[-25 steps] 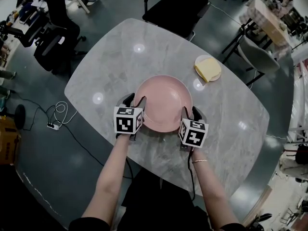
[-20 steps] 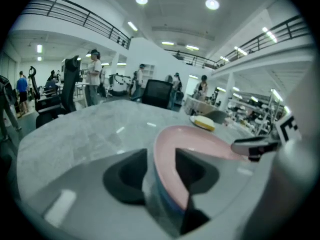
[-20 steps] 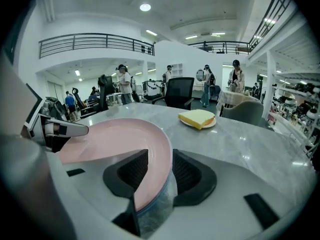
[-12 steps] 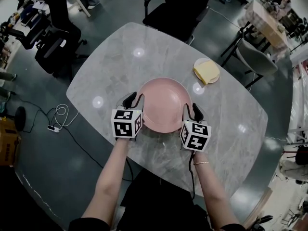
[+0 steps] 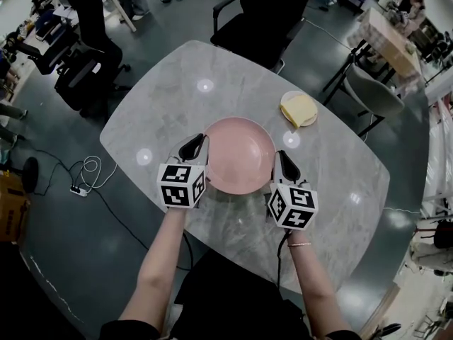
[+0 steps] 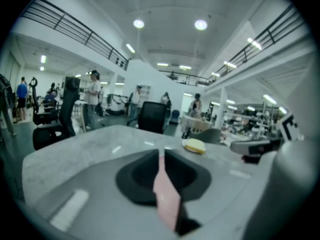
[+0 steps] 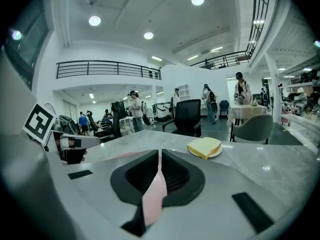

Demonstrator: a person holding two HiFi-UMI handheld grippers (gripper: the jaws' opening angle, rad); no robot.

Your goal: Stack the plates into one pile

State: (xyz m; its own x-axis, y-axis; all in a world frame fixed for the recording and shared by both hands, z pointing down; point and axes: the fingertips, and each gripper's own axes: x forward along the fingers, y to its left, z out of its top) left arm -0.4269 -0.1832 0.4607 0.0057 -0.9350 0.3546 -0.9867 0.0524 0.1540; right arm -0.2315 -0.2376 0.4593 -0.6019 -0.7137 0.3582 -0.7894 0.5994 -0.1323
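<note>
A large pink plate (image 5: 238, 154) hangs above the grey marble table (image 5: 177, 98), held at both sides. My left gripper (image 5: 195, 149) is shut on its left rim, my right gripper (image 5: 281, 163) on its right rim; both jaws have just been closing on it. In the left gripper view the pink rim (image 6: 166, 194) runs edge-on between the pads of the left gripper (image 6: 161, 156). In the right gripper view the pink rim (image 7: 155, 196) sits the same way in the right gripper (image 7: 159, 159). A small white plate (image 5: 299, 110) carrying a yellow block lies at the table's far right.
Black office chairs (image 5: 262, 13) stand beyond the table's far edge and at the left (image 5: 81, 62). A grey chair (image 5: 371, 91) and another table with people are at the right. A white cable (image 5: 88, 165) lies on the floor at the left.
Both grippers have closed on the pink plate's rims and lifted it off the table; the cubes look nearer the camera and the plate sits slightly farther up the table.
</note>
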